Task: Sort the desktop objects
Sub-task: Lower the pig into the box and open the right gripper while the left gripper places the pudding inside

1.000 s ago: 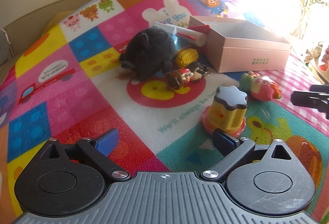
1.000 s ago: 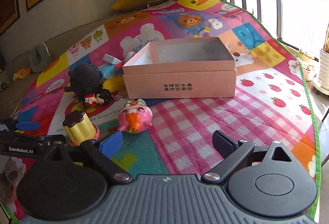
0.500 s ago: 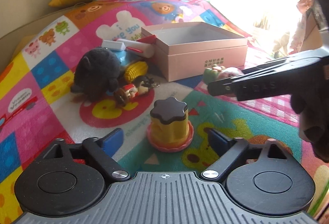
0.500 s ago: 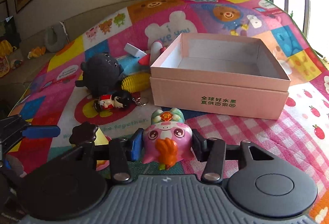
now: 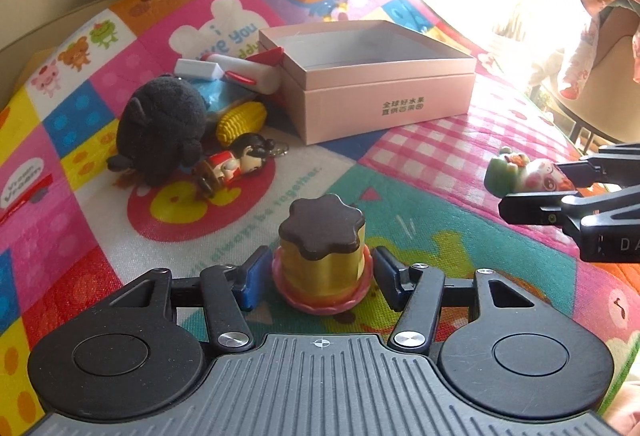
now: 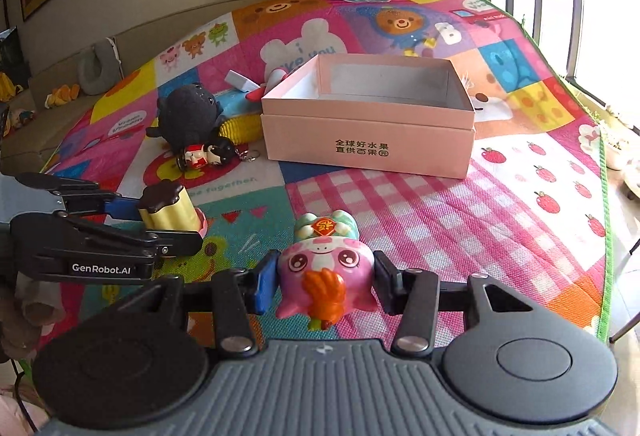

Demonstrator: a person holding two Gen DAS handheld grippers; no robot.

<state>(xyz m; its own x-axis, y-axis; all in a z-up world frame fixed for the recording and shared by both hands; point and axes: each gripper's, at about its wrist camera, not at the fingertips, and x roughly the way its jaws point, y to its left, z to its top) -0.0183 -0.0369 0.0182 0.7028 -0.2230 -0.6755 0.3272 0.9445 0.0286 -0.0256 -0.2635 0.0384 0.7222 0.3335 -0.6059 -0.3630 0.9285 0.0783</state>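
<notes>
My left gripper (image 5: 318, 278) is shut on a yellow pudding toy (image 5: 322, 256) with a brown flower-shaped top and pink base; it also shows in the right wrist view (image 6: 170, 212). My right gripper (image 6: 325, 284) is shut on a pink pig toy (image 6: 324, 272) with a green hat, seen from the side in the left wrist view (image 5: 524, 178). An open, empty pink box (image 6: 368, 152) stands ahead on the colourful play mat (image 6: 460, 220), also in the left wrist view (image 5: 384, 108).
Left of the box lie a black plush (image 5: 164, 128), a yellow corn toy (image 5: 242, 120), a small doll keychain (image 5: 236, 164), a white roll (image 5: 244, 74) and a white block (image 5: 198, 68). The mat's green edge (image 6: 604, 236) runs along the right.
Both grippers have closed in: the left on the pudding toy, the right on the pig toy, which is now held further right and away from the left view's centre.
</notes>
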